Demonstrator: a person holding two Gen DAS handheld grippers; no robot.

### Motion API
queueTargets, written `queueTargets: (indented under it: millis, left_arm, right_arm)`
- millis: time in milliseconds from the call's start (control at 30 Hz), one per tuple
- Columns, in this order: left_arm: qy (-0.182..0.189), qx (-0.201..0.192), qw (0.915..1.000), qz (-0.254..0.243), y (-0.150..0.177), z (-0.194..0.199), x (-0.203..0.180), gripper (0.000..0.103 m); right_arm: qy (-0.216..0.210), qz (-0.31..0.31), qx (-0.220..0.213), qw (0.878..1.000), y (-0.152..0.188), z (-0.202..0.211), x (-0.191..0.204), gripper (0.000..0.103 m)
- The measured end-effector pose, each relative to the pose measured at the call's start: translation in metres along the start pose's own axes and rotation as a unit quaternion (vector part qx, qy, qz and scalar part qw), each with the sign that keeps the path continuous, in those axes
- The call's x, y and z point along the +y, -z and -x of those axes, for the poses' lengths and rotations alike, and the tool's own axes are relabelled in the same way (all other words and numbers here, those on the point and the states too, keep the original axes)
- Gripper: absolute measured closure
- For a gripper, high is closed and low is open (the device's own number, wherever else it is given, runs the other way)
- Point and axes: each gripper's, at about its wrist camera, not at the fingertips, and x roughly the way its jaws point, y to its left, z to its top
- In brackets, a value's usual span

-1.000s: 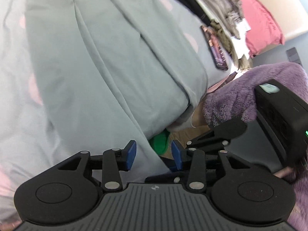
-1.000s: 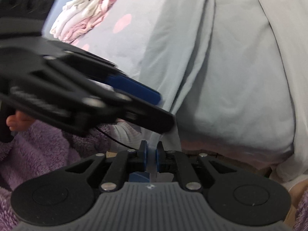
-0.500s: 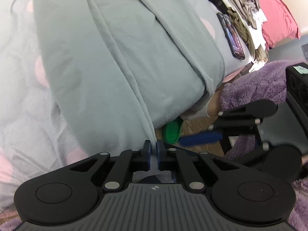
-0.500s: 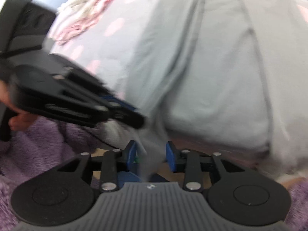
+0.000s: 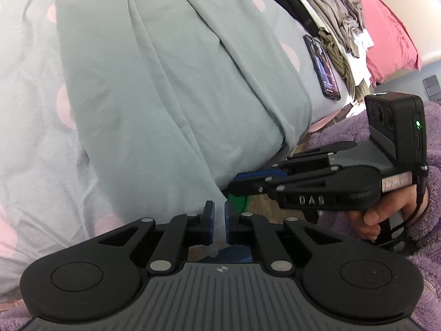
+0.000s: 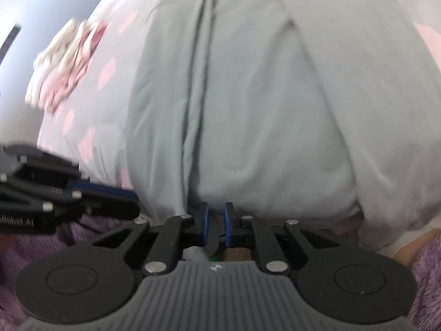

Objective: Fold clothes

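Observation:
A pale grey-green garment (image 5: 171,88) lies spread on the bed, its near hem hanging over the bed edge. My left gripper (image 5: 219,220) is shut on the hem's near corner. In the left wrist view my right gripper (image 5: 242,178) lies to the right, with its blue fingers at the hem further along. In the right wrist view the garment (image 6: 248,110) fills the frame. My right gripper (image 6: 215,220) there has its jaws nearly closed on the hem's lower edge. The left gripper (image 6: 104,193) shows at the left.
The bed sheet (image 5: 30,127) is pale with pink dots. A phone (image 5: 322,67), a pile of grey and black clothes (image 5: 325,8) and a pink pillow (image 5: 386,27) lie at the far right. Folded pink-white clothes (image 6: 66,60) sit far left.
My left gripper closed on the hem corner a second ago and still holds it. My right gripper opened, moved right along the hem and closed again.

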Motion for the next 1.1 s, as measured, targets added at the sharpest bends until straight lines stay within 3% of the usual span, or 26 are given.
queueTargets:
  millis: [67, 133, 267, 533, 633, 667, 767, 833, 900, 933, 1000, 1067, 1100]
  left_arm:
    - [0.0, -0.004, 1.0, 0.008, -0.001, -0.003, 0.0, 0.084]
    - [0.002, -0.006, 0.9998, 0.016, -0.003, -0.006, 0.0, 0.083]
    - [-0.019, -0.002, 0.9996, 0.022, -0.007, -0.012, -0.003, 0.067]
    - [-0.041, 0.018, 0.9988, 0.017, -0.01, -0.026, -0.004, 0.065]
    - [-0.051, 0.029, 0.9982, 0.016, -0.01, -0.031, -0.004, 0.068]
    - [-0.056, 0.033, 0.9978, 0.015, -0.009, -0.032, -0.003, 0.081]
    - [-0.078, 0.036, 0.9963, 0.008, -0.007, -0.034, -0.002, 0.096]
    - [-0.085, 0.032, 0.9958, 0.01, -0.006, -0.033, 0.001, 0.099]
    - [-0.085, 0.029, 0.9959, 0.013, -0.005, -0.029, 0.005, 0.099]
    - [-0.083, 0.027, 0.9961, 0.014, -0.004, -0.027, 0.006, 0.099]
    - [-0.076, 0.023, 0.9967, 0.016, -0.002, -0.022, 0.007, 0.099]
    - [-0.066, 0.018, 0.9975, 0.02, 0.0, -0.016, 0.008, 0.1]
    - [-0.06, 0.014, 0.9979, 0.021, 0.0, -0.013, 0.008, 0.1]
  right_arm:
    - [-0.008, 0.001, 0.007, 1.0, 0.001, -0.003, -0.001, 0.088]
    - [-0.017, 0.002, 0.014, 1.0, 0.003, -0.006, -0.003, 0.088]
    - [-0.033, 0.004, 0.027, 0.999, 0.005, -0.013, -0.006, 0.087]
    - [-0.09, 0.066, -0.005, 0.994, 0.023, 0.004, 0.002, 0.087]
    - [-0.106, 0.085, -0.01, 0.991, 0.023, 0.0, 0.017, 0.087]
    - [-0.106, 0.089, -0.01, 0.99, 0.02, -0.004, 0.023, 0.087]
    - [-0.102, 0.086, -0.013, 0.991, 0.015, -0.01, 0.032, 0.087]
    - [-0.089, 0.082, -0.008, 0.993, 0.014, -0.008, 0.032, 0.086]
    - [-0.051, 0.079, 0.007, 0.996, 0.013, -0.007, 0.03, 0.072]
    - [-0.023, 0.076, 0.01, 0.997, 0.013, -0.006, 0.027, 0.072]
    - [0.0, 0.061, -0.001, 0.998, 0.011, -0.002, 0.019, 0.076]
    - [-0.022, 0.048, -0.021, 0.998, 0.008, 0.003, 0.015, 0.088]
    - [-0.029, 0.048, -0.035, 0.998, 0.007, 0.003, 0.016, 0.088]
